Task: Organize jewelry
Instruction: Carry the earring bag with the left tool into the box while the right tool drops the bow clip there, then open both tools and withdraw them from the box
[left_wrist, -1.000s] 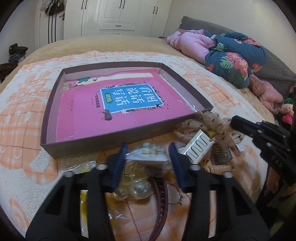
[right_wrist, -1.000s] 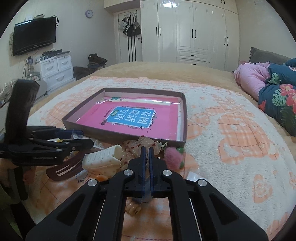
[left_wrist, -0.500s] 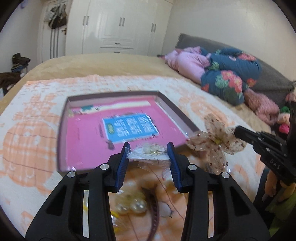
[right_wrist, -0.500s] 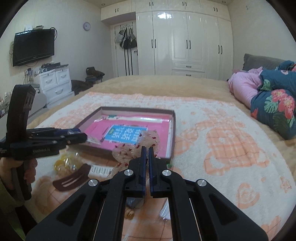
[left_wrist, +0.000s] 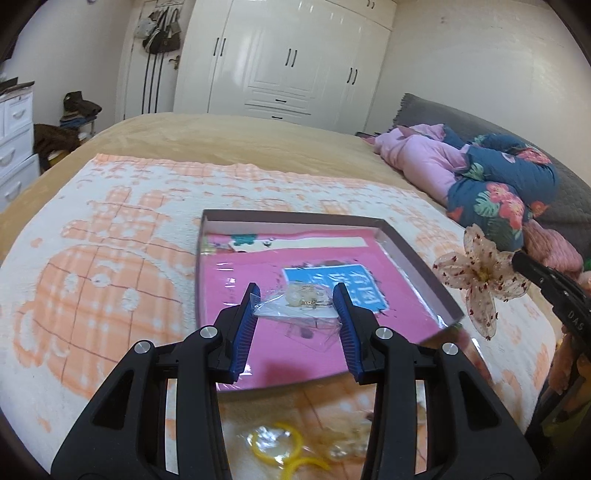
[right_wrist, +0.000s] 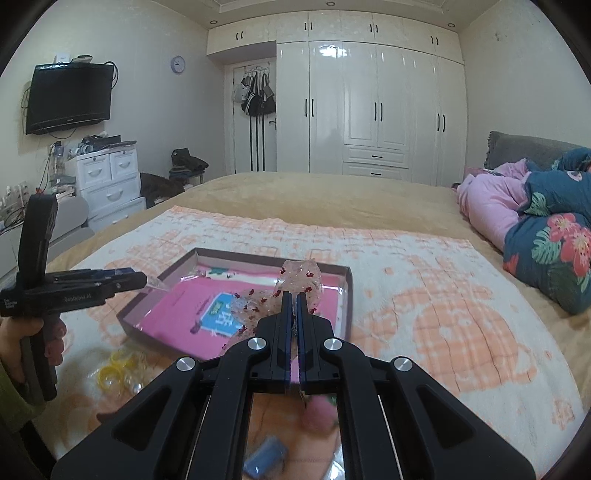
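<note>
A bed (right_wrist: 424, 295) under an orange-checked blanket (left_wrist: 110, 258) bears a shallow box (left_wrist: 410, 254) lined pink — white wardrobes (right_wrist: 369, 110) stand behind. Above the box, the left gripper (left_wrist: 295, 306) pinches a clear earring bag (left_wrist: 295, 304); the right gripper (right_wrist: 291, 310), fully closed, grips a speckled flower clip (left_wrist: 476, 273).

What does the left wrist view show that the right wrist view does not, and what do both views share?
Only the left wrist view shows earrings inside the small clear bag held in the left gripper.

Only the right wrist view shows the television, the wall clock and the person's hand.

Both show the box holding a pink book, and the spotted flower clip in the right gripper.
</note>
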